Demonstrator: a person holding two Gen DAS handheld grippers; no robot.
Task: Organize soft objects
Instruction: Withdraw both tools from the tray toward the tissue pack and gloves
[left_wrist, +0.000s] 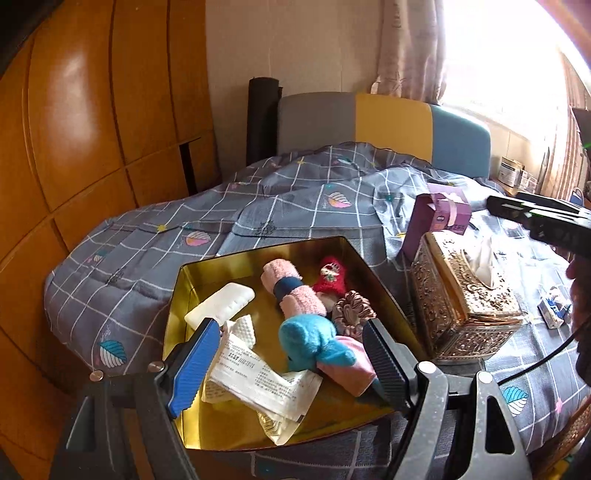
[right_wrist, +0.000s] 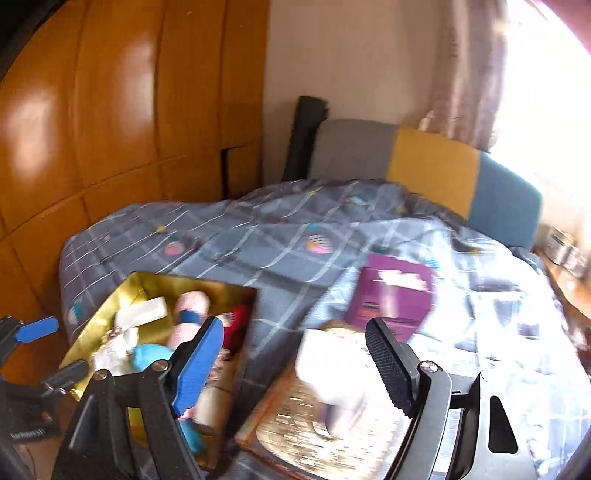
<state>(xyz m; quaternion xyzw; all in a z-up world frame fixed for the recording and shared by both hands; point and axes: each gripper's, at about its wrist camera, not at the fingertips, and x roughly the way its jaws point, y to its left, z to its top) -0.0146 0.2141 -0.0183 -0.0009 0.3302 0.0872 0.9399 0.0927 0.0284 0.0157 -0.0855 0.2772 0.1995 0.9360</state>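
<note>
A gold tin (left_wrist: 192, 280) lies open on the bed and holds the soft things: a pink rolled towel with a blue band (left_wrist: 291, 291), a red knitted piece (left_wrist: 330, 277), a white pad (left_wrist: 221, 302), a brown scrunchie (left_wrist: 352, 308), a blue plush toy (left_wrist: 310, 339) and a white packet (left_wrist: 258, 380). My left gripper (left_wrist: 291, 363) hovers over the tin's near side, open, with the plush lying loose between its fingers. My right gripper (right_wrist: 295, 369) is open and empty above an ornate gold tissue box (right_wrist: 332, 417), to the right of the tin (right_wrist: 110, 295).
The tissue box (left_wrist: 461, 295) stands just right of the tin, a purple carton (left_wrist: 436, 218) behind it. A grey checked quilt (left_wrist: 258, 206) covers the bed. Wooden wardrobe doors (left_wrist: 92, 129) run along the left; a headboard (left_wrist: 388, 125) and bright window lie beyond.
</note>
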